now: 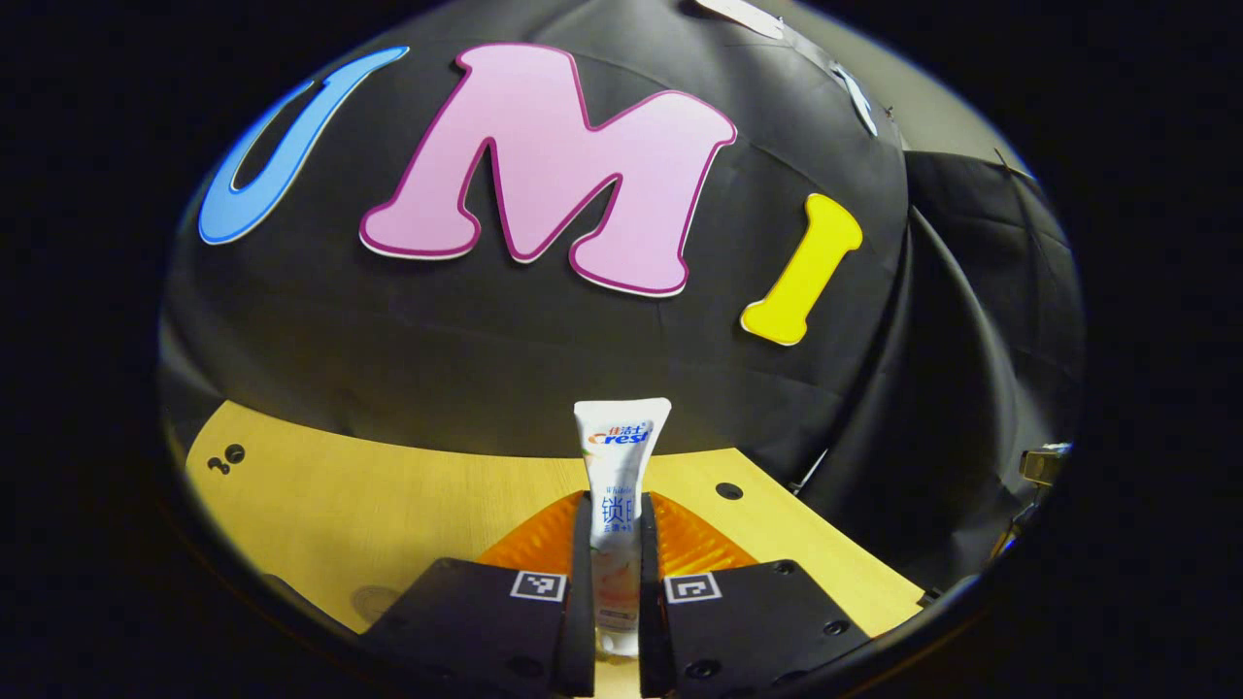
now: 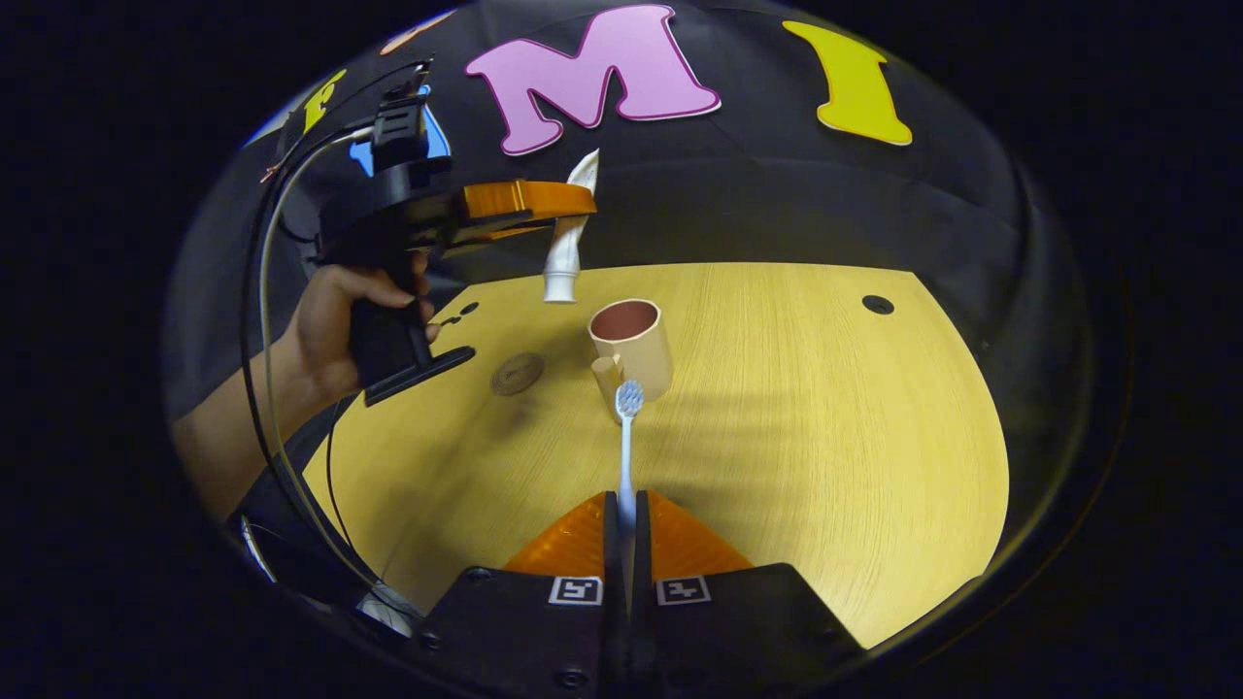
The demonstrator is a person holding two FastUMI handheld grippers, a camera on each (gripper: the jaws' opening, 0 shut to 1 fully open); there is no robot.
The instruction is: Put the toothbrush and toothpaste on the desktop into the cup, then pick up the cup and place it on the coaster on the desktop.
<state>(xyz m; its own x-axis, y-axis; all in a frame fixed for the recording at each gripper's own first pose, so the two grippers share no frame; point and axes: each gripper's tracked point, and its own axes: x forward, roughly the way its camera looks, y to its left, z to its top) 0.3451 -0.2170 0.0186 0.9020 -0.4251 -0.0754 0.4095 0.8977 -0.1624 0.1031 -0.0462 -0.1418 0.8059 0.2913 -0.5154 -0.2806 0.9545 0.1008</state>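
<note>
The wooden worktop (image 2: 777, 408) spreads wide and pale in the right gripper view, with a dark round hole near its far right edge. A person's hand (image 2: 330, 330) at the left grips the handle of the left claw (image 2: 568, 209), raised above the worktop's far left part; it shows from the side there, clamped on the toothpaste (image 2: 566, 243), which hangs cap down above the worktop, up and to the left of the cup (image 2: 631, 349). The cup stands upright near the middle, open mouth up, its handle toward the near side. A small round coaster (image 2: 517, 373) lies flat just to the left of the cup, apart from it.

In the left gripper view the left claw (image 1: 616, 573) has both fingers pressed on the toothpaste (image 1: 619, 485), a white tube standing upright between them, its flat crimped end on top. The tube carries the brand word "Crest" in blue with red, small Chinese characters above it and larger blue ones below; I cannot read them surely.

In the right gripper view the right claw (image 2: 626, 544) is closed on the handle of the toothbrush (image 2: 627, 447), whose bristled head points away and lies just in front of the cup's handle.
</note>
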